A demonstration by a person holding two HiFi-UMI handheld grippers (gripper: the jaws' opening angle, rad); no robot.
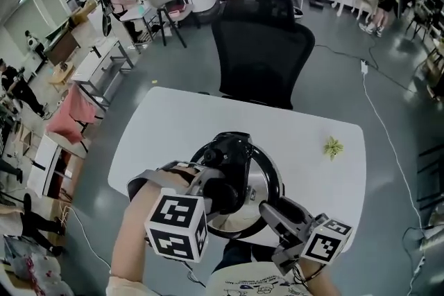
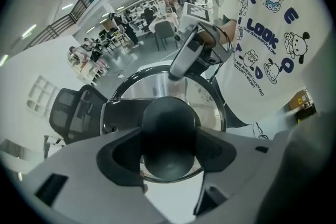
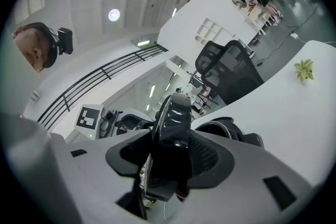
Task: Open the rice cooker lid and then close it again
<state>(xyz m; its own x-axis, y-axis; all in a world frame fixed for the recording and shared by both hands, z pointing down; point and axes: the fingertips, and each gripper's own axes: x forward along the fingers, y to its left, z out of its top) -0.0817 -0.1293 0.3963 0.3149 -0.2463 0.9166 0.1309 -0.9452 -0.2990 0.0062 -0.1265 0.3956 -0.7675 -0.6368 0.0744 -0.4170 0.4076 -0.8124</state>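
The left gripper (image 1: 220, 196) clamps the knob (image 2: 169, 123) of the lid (image 2: 152, 86), the right gripper (image 3: 170, 160) clamps its near rim (image 3: 176, 113); pulling unevenly could twist it loose.

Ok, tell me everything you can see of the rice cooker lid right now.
The rice cooker lid is round, with a black rim around a shiny, metal-looking face and a domed black knob. It lies over the near half of the white table. Whether it is fully shut I cannot tell. The left tool grips the knob from above, and the right tool clamps a glossy black part at its rim.
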